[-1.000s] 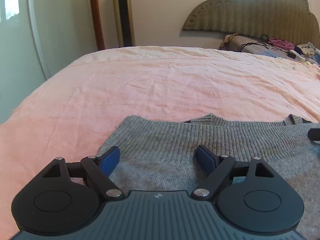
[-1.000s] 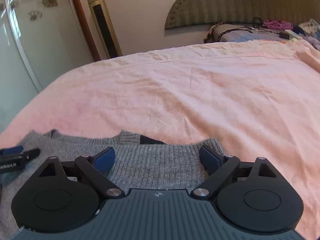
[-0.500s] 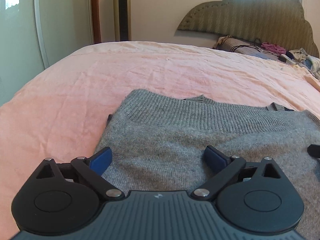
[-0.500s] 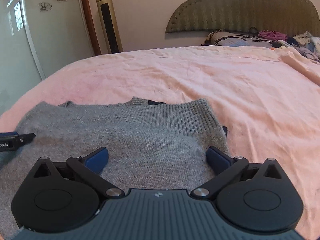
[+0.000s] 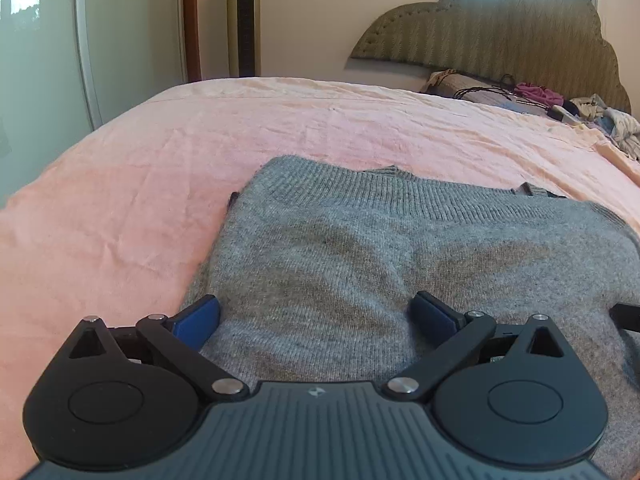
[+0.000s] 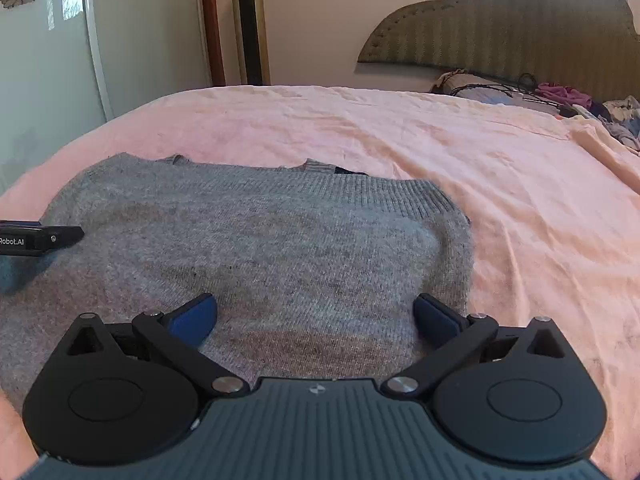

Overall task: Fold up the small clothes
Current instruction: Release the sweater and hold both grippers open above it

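Grey knit sweater (image 5: 400,264) is laid folded on the pink bedsheet (image 5: 200,152), released. Both jaws have just been opening and stand wide apart, nothing clamped, on the left gripper (image 5: 316,316) and right gripper (image 6: 316,316). Next, a fresh edge likely needs pinching for another fold.

The folded grey knitted sweater (image 5: 400,264) runs under each black gripper body, near edge hidden; the small heap of clothes by the headboard (image 5: 600,118) stays indistinct.

Grey sweater (image 5: 400,264) on pink-sheeted bed (image 5: 200,160)
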A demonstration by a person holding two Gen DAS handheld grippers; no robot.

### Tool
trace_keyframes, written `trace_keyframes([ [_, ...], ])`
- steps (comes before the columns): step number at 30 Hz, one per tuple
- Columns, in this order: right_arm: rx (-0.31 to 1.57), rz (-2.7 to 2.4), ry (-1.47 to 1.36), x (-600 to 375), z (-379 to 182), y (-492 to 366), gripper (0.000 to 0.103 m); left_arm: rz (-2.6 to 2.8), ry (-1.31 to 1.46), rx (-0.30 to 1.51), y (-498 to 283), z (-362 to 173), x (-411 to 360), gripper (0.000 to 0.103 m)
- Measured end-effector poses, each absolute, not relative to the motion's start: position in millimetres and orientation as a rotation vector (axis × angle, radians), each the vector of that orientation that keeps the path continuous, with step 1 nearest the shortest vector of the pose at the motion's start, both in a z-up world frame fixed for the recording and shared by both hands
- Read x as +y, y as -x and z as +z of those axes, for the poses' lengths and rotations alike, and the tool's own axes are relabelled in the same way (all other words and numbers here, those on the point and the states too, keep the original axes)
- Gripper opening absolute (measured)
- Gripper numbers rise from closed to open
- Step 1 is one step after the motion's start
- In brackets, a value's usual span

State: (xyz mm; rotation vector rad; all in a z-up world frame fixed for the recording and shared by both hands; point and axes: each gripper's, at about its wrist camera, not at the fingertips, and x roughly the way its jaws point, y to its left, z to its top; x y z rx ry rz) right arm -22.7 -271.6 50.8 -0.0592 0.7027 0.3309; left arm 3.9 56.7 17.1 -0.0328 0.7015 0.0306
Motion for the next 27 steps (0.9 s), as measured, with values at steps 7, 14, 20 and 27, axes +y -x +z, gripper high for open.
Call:
trace_keyframes([
  [7, 0.688, 0.316, 0.045, -262, 75, 54, 0.103, -0.025, 0.103, 0.734, 34, 33, 47, 0.103],
  [14, 0.683, 0.268, 0.103, -260, 49, 63, 0.103, 0.009, -0.006, 0.694, 42, 18, 34, 0.103],
  [20, 0.716, 0.247, 0.075, -256, 65, 86, 0.103, -0.011, -0.066, 0.726, 70, 16, 30, 0.103],
  [27, 0.724, 0.237, 0.069, -258, 57, 90, 0.103, -0.009, -0.058, 0.714, 68, 14, 30, 0.103],
])
